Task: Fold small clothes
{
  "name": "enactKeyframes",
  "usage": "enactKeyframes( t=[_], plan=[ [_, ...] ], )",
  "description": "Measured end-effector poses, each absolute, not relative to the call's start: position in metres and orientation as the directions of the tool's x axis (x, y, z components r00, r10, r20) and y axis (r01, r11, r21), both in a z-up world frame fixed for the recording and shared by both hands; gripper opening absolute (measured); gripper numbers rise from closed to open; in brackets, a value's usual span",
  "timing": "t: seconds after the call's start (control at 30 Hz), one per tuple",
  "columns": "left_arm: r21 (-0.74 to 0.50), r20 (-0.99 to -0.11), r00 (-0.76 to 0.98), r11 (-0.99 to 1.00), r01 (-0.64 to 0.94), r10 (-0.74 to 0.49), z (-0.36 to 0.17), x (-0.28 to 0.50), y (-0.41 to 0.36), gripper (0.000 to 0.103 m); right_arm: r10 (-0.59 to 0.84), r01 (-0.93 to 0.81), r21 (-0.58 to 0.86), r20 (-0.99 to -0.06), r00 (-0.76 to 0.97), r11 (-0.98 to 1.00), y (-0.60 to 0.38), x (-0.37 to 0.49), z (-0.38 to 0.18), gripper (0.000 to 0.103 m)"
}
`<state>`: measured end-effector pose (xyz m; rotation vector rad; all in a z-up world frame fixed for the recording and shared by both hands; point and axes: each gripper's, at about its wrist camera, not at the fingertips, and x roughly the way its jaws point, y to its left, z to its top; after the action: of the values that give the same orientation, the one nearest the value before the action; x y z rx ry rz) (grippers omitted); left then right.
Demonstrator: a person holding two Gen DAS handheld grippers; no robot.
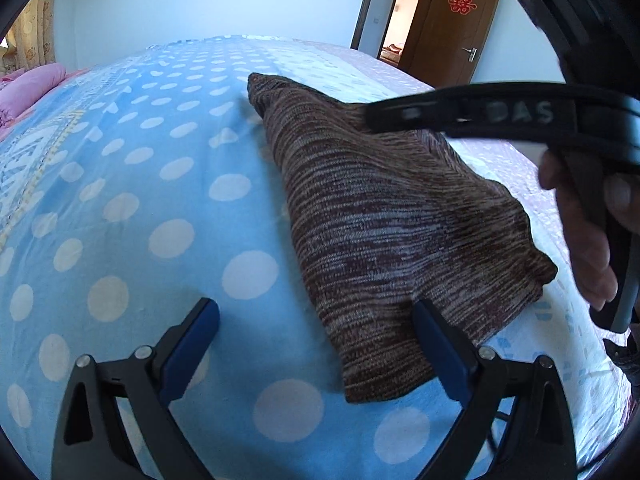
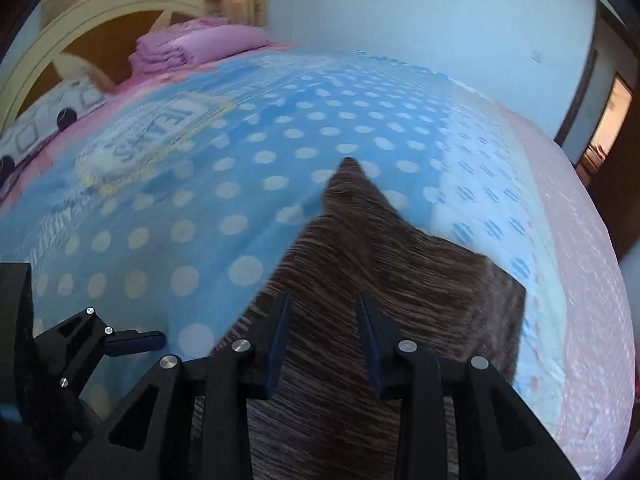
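Observation:
A brown and grey striped knit garment (image 1: pixel 384 216) lies folded flat on the blue polka-dot bedspread (image 1: pixel 160 184). My left gripper (image 1: pixel 316 320) is open and empty, low over the bed, its right finger at the garment's near edge. My right gripper (image 2: pixel 322 316) hovers above the garment (image 2: pixel 384 264) with its jaws apart and nothing between them. The right gripper also shows in the left wrist view (image 1: pixel 460 114) as a blurred black bar over the garment's far right side. The left gripper's finger shows in the right wrist view (image 2: pixel 136 340) at the lower left.
Folded pink bedding (image 2: pixel 204 46) and a cream headboard (image 2: pixel 100 8) stand at the bed's head. A pink sheet (image 2: pixel 580 240) covers the bed's right side. A brown door (image 1: pixel 452 24) and open doorway are behind the bed.

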<state>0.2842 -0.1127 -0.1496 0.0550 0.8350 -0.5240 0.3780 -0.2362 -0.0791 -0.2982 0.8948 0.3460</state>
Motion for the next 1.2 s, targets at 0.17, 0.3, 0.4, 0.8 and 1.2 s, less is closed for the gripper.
enactKeyframes(
  t=[0.17, 0.3, 0.4, 0.8, 1.2],
  plan=[
    [-0.167, -0.720, 0.540, 0.865, 0.474, -0.435, -0.150, 0.282, -0.113, 0.103, 0.186, -0.413, -0.046, -0.845, 0.502, 0.909, -0.227, 0.416, -0.122, 0.020],
    [-0.195, -0.707, 0.538, 0.857, 0.476, -0.460, -0.149, 0.281, -0.109, 0.103, 0.242, -0.390, 0.033, -0.831, 0.501, 0.920, -0.249, 0.401, -0.105, 0.020],
    [-0.262, -0.678, 0.531, 0.842, 0.471, -0.508, -0.147, 0.281, -0.099, 0.103, 0.325, -0.398, 0.105, -0.778, 0.538, 0.911, -0.269, 0.362, -0.082, 0.020],
    [-0.337, -0.654, 0.571, 0.866, 0.369, -0.497, -0.141, 0.284, -0.073, 0.103, 0.391, -0.387, 0.203, -0.771, 0.502, 0.899, -0.291, 0.347, -0.098, 0.036],
    [-0.200, -0.744, 0.541, 0.904, 0.379, -0.391, -0.147, 0.317, -0.122, 0.101, 0.390, -0.068, 0.453, -0.670, 0.631, 0.889, -0.435, 0.385, -0.104, 0.060]
  ],
)
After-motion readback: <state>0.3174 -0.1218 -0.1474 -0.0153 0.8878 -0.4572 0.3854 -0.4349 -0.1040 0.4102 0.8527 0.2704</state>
